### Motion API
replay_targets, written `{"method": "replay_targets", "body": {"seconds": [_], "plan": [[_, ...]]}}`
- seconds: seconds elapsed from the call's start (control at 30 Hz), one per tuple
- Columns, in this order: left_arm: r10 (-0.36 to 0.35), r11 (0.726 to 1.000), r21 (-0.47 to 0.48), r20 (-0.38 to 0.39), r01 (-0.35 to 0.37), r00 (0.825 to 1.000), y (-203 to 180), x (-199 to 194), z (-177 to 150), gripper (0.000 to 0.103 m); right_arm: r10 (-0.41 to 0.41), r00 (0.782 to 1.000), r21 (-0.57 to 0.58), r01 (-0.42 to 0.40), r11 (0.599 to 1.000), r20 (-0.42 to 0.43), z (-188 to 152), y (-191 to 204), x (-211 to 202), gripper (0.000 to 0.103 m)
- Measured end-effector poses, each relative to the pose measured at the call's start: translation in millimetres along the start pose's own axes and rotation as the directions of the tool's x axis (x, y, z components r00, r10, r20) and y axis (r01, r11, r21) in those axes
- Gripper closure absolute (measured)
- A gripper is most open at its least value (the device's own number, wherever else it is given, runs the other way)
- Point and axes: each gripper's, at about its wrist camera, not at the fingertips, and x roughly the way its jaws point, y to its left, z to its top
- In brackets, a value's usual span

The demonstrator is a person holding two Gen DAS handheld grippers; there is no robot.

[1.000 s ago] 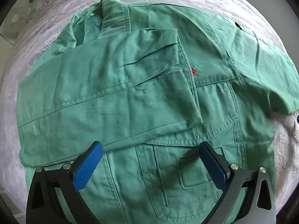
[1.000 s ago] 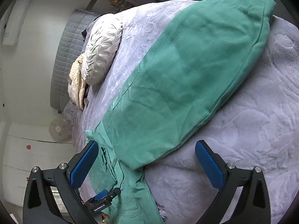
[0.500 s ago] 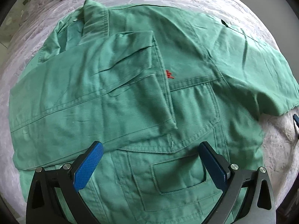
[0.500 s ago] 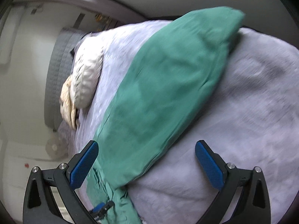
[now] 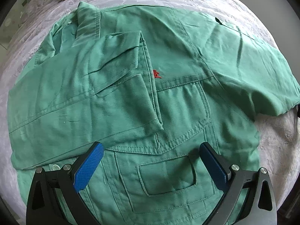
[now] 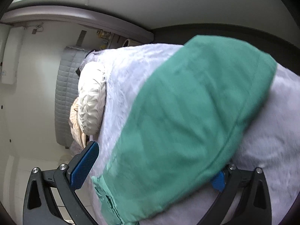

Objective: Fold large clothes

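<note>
Two grippers are in view over a green work jacket (image 5: 183,97) that lies spread front-up on a pale lilac bedspread (image 5: 225,5). One sleeve (image 5: 78,101) is folded across the chest, its cuff edge ending just beside a small red embroidered mark (image 5: 156,74), while the other sleeve (image 5: 262,78) reaches out towards the side of the bed. The left gripper (image 5: 150,166) hovers above the lower front of the jacket with its blue-padded fingers (image 5: 88,168) spread wide and nothing between them; a patch pocket (image 5: 166,176) sits in the gap below, and a pale button (image 5: 55,167) shows at the hem by the nearer finger. In the right wrist view the right gripper (image 6: 150,172) is close over the outstretched sleeve (image 6: 187,123), which fills the space between its fingers and covers most of the far pad; the fingers stand wide apart, and whether they touch the cloth cannot be told through the blur. A cream quilted pillow (image 6: 91,99) and a beige folded cloth (image 6: 76,129) rest at the head of the bed, against a grey padded headboard (image 6: 65,97)
</note>
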Motion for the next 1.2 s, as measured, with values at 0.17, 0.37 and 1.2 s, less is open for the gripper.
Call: {"method": "replay_targets", "body": {"seconds": [0.17,0.37,1.2], "plan": [[0.002,1.000,-0.004,0.007,-0.002,1.000,0.3,-6.3,2.7,0.001,0.018,1.000,0.012,-0.019,1.000,0.014,0.9,1.7,-8.4,0.000],[0.058,0.998,0.010,0.005,-0.058,0.998,-8.9,-5.5,12.5,0.001,-0.069,0.997,0.052,0.070,0.996,-0.019,3.6,-12.1,-11.0,0.034],[0.022,0.999,-0.050,0.130,-0.016,0.991,115.8,-26.5,3.8,0.001,0.110,0.976,-0.402,-0.179,0.898,-0.189,-89.8,164.8,26.0,0.096]]}}
